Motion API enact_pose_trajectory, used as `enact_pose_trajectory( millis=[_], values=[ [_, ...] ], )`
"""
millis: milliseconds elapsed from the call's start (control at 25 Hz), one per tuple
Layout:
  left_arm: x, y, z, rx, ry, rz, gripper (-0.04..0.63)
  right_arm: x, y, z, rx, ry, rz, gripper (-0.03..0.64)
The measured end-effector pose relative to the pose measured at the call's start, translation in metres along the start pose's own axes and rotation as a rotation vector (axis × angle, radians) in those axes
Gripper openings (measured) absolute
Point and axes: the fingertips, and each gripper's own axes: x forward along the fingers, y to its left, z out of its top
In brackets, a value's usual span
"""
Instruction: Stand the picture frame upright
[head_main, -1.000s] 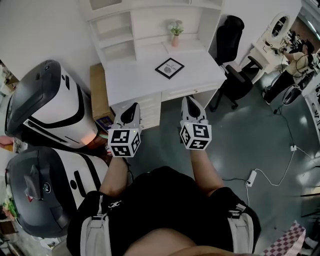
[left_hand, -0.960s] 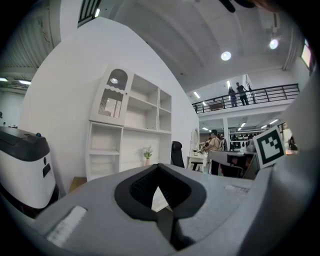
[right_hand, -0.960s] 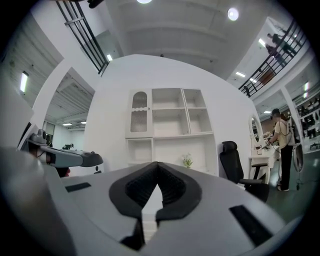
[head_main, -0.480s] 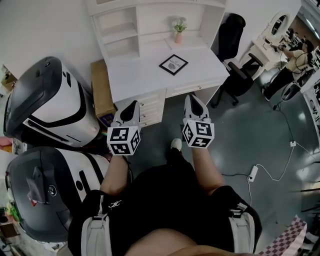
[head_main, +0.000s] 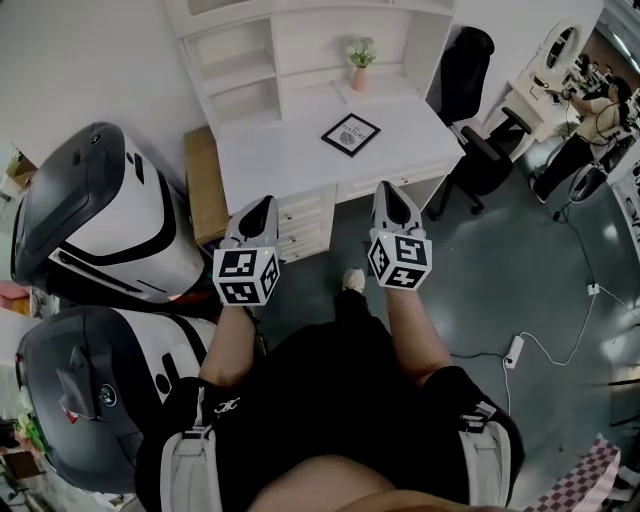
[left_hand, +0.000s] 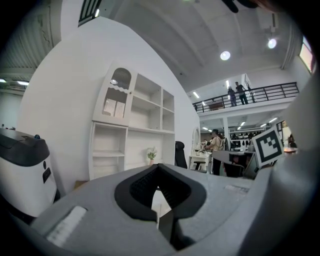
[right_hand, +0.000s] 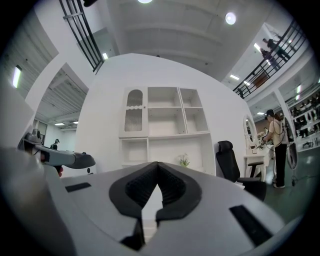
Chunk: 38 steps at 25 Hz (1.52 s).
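A black picture frame (head_main: 351, 134) lies flat on the white desk (head_main: 290, 160), right of its middle. My left gripper (head_main: 259, 206) is shut and empty, held in the air short of the desk's front edge. My right gripper (head_main: 388, 190) is also shut and empty, level with it and just before the desk's front right part. Both point toward the desk. The frame itself is hidden in the left gripper view and the right gripper view; there the shut jaws of the left gripper (left_hand: 159, 170) and the right gripper (right_hand: 157, 167) face the white shelf unit (right_hand: 162, 127).
A small potted plant (head_main: 360, 62) stands at the desk's back. A black office chair (head_main: 470, 100) stands to the right of the desk. Two large grey-and-white machines (head_main: 95, 215) fill the left side. A cable and power strip (head_main: 515, 350) lie on the floor at the right.
The person has stepped toward the desk: both grippers now sit closer to its front edge. Both stay shut and empty. The frame has not moved on the desk.
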Motion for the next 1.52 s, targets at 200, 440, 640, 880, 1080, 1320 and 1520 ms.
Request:
enact_pose_trajectory(
  millis=[200, 440, 640, 880, 1080, 1320, 1520],
  values=[
    [0.04, 0.008, -0.004, 0.015, 0.01, 0.002, 0.015, 0.035, -0.018, -0.009, 0.009, 0.002, -0.012, 0.002],
    [0.113, 0.023, -0.01, 0.017, 0.039, 0.0, 0.015, 0.1, -0.054, -0.029, 0.04, 0.027, -0.024, 0.002],
    [0.189, 0.033, -0.004, 0.028, 0.057, -0.001, 0.015, 0.173, -0.086, -0.038, 0.062, 0.051, -0.008, 0.002],
    [0.284, 0.035, 0.004, 0.039, 0.085, -0.026, 0.015, 0.261, -0.132, -0.038, 0.066, 0.079, 0.009, 0.002],
    [0.357, 0.039, 0.002, 0.044, 0.12, -0.013, 0.015, 0.32, -0.167, -0.044, 0.082, 0.112, 0.036, 0.002],
    [0.424, 0.05, 0.007, 0.036, 0.135, 0.008, 0.015, 0.374, -0.202, -0.056, 0.067, 0.16, 0.04, 0.002],
    [0.456, 0.071, 0.009, 0.014, 0.153, 0.01, 0.015, 0.401, -0.212, -0.055, 0.071, 0.155, 0.02, 0.002]
  ],
)
